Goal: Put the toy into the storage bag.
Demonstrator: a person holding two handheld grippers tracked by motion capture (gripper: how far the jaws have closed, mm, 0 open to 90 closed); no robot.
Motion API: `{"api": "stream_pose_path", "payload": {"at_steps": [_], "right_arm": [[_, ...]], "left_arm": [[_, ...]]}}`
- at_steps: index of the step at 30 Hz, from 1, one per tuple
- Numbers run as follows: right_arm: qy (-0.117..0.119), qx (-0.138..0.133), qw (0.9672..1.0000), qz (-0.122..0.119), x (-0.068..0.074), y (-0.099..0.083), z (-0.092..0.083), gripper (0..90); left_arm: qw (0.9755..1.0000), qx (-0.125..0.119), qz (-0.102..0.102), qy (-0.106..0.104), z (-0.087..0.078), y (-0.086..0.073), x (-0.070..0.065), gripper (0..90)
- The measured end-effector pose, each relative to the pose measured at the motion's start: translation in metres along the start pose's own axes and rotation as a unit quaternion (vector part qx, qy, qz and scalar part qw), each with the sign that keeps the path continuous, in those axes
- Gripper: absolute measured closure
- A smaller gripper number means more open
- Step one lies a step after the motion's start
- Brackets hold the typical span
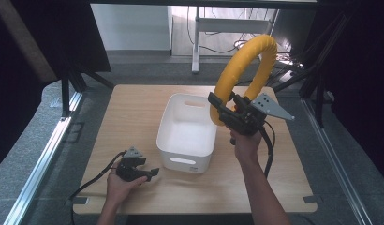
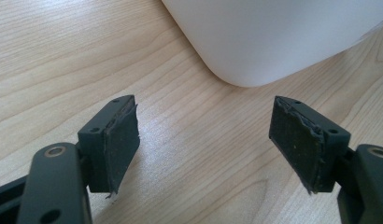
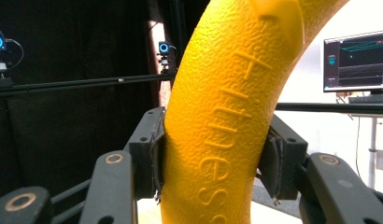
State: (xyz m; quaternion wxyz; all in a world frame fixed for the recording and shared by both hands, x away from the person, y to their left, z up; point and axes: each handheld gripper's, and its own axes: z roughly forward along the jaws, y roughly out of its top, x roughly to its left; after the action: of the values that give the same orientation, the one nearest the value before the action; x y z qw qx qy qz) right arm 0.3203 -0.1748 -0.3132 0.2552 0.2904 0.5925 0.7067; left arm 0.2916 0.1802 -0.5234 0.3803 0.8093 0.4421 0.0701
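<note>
While the right claw (image 1: pixel 224 114) clamps the yellow fitness ring (image 1: pixel 248 65) upright above the white bin's (image 1: pixel 186 140) right rim, the left claw (image 1: pixel 150 172) rests wide, empty, on the desk (image 1: pixel 129 108) left of that bin.

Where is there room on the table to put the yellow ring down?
Bare wood lies behind the white bin along the table's far edge, and on the right beside the bin. The bin is empty too. It is crowded front left, where the left gripper rests.

Black tool (image 1: pixel 223 108) bodies, brass-ringed screws, grey three-cornered plates, black cables.
</note>
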Motion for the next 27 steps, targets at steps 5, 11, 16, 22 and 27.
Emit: {"api": "stream_pose_path", "payload": {"at_steps": [5,11,16,22,27], "right_arm": [[0.007,0.0,1.0,-0.001,0.005,0.001,0.003,48.8],[0.016,0.0,0.9999,-0.007,0.013,0.002,0.01,48.8],[0.021,0.004,0.9997,-0.009,0.021,-0.001,0.017,48.7],[0.033,0.008,0.9994,-0.008,0.028,-0.005,0.026,48.7],[0.04,0.008,0.9991,-0.01,0.035,-0.008,0.033,48.7]], "left_arm": [[1.0,0.001,-0.001,-0.001,0.0,0.0,0.0,24.5],[1.0,0.002,0.004,0.0,-0.001,0.0,0.001,24.4],[1.0,0.003,0.001,-0.001,0.0,0.0,0.001,24.4],[1.0,0.002,0.002,0.0,-0.001,0.0,0.001,24.4],[1.0,0.003,0.002,0.0,-0.001,0.0,0.001,24.4]]}}
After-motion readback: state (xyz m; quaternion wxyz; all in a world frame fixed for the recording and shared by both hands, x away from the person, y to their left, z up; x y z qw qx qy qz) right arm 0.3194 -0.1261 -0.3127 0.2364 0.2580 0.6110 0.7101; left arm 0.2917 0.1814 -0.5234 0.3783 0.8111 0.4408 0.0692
